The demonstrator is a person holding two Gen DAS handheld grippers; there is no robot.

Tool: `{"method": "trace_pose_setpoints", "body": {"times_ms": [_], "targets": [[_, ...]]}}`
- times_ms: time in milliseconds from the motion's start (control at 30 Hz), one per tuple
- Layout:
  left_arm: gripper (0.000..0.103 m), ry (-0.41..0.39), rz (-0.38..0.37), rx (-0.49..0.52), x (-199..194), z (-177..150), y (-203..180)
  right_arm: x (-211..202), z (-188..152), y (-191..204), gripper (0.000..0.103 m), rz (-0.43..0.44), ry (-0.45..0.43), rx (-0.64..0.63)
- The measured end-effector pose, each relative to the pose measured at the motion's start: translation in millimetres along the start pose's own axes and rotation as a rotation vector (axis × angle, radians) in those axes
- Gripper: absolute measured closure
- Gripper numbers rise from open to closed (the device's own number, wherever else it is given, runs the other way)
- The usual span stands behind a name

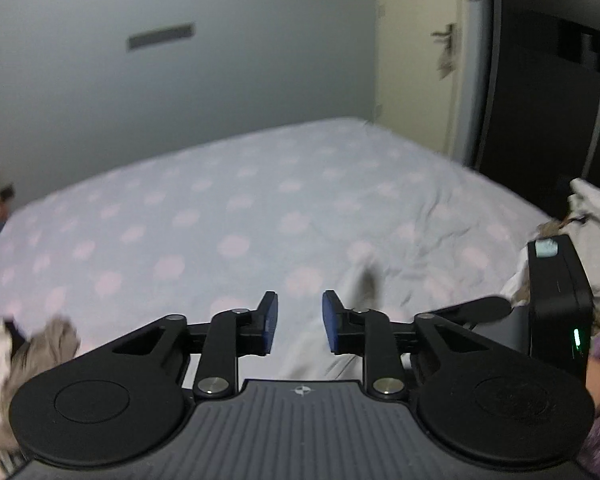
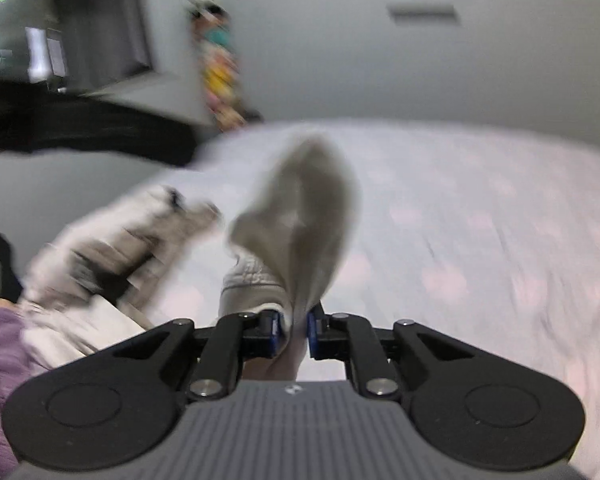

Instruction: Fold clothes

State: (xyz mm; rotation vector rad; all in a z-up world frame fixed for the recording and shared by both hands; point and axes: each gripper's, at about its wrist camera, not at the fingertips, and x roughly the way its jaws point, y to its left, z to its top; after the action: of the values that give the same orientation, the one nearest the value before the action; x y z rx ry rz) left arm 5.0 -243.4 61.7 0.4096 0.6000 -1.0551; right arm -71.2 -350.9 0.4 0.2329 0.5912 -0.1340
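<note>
1. right wrist view: the right gripper (image 2: 296,326) is clamped on a small beige-grey knitted garment (image 2: 300,216), seemingly a sock, though motion blur leaves its kind uncertain. the blue pads pinch one end of the cloth; the rest hangs forward over the bed with the pale lilac sheet printed with pink dots (image 2: 480,216).

2. same view: a loose heap of white and grey-brown clothes (image 2: 112,240) lies on the bed to the left of the held piece, apart from it. a purple knitted sleeve (image 2: 0,352) shows at the lower left edge.

3. left wrist view: the left gripper (image 1: 300,322) stands partly open, at a narrow gap, with nothing between its blue pads. only bare sheet lies ahead of it. a blurred scrap of white and grey cloth (image 1: 32,344) sits at the lower left edge, and the heap shows again behind the other gripper's black body (image 1: 556,300) at the right.

4. step in hand, as judged: one piece has been taken from the heap and is carried toward the open stretch of bed; folding proper has not begun.

5. next move, as judged: lay the piece flat on the bare sheet. the free left gripper must then take the hanging end, so that the two can draw it straight before doubling it over.
</note>
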Motion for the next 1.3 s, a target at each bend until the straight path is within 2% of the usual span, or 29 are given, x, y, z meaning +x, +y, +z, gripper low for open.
{"method": "trace_pose_setpoints", "body": {"times_ms": [100,167,300,333,467,500,567,633,667,767,867,933,967,1000,1033,1100,1167,1300], "targets": [[0.077,0.077,0.062,-0.019,15,-31,6,35,-18,-23,0.088,-0.090,0.103,0.075],[0.076,0.129,0.078,-0.028,19,-60,17,57,-25,-37,0.086,-0.155,0.154,0.079],[0.076,0.221,0.076,-0.017,23,-115,26,77,-33,-63,0.069,-0.232,0.228,0.079],[0.076,0.243,0.065,-0.009,25,-127,26,78,-37,-64,0.065,-0.229,0.231,0.075],[0.068,0.303,0.019,0.032,30,-161,21,72,-39,-72,0.063,-0.210,0.252,0.039],[0.063,0.308,0.007,0.055,29,-164,17,69,-39,-72,0.062,-0.209,0.259,0.027],[0.059,0.313,-0.001,0.124,30,-172,10,61,-39,-82,0.056,-0.222,0.264,0.006],[0.057,0.320,0.028,0.221,35,-181,0,57,-37,-91,0.039,-0.225,0.274,-0.008],[0.057,0.324,0.053,0.271,39,-185,-5,54,-35,-94,0.036,-0.222,0.280,-0.013],[0.057,0.320,0.120,0.385,51,-196,-16,46,-34,-99,0.032,-0.166,0.321,-0.056],[0.057,0.317,0.148,0.470,61,-205,-27,39,-37,-96,0.032,-0.117,0.353,-0.119],[0.057,0.317,0.171,0.534,67,-211,-35,35,-39,-93,0.032,-0.099,0.353,-0.150],[0.061,0.316,0.185,0.561,70,-212,-38,34,-40,-92,0.032,-0.091,0.353,-0.163],[0.077,0.309,0.198,0.572,71,-213,-38,33,-41,-92,0.032,-0.085,0.355,-0.178],[0.085,0.301,0.206,0.573,72,-212,-38,32,-42,-91,0.032,-0.079,0.357,-0.193],[0.099,0.270,0.173,0.482,67,-202,-28,31,-42,-91,0.032,-0.062,0.363,-0.217],[0.101,0.233,0.155,0.385,61,-189,-17,30,-41,-90,0.032,-0.053,0.367,-0.254],[0.102,0.169,0.179,0.233,51,-160,12,28,-41,-86,0.032,-0.051,0.379,-0.355]]}}
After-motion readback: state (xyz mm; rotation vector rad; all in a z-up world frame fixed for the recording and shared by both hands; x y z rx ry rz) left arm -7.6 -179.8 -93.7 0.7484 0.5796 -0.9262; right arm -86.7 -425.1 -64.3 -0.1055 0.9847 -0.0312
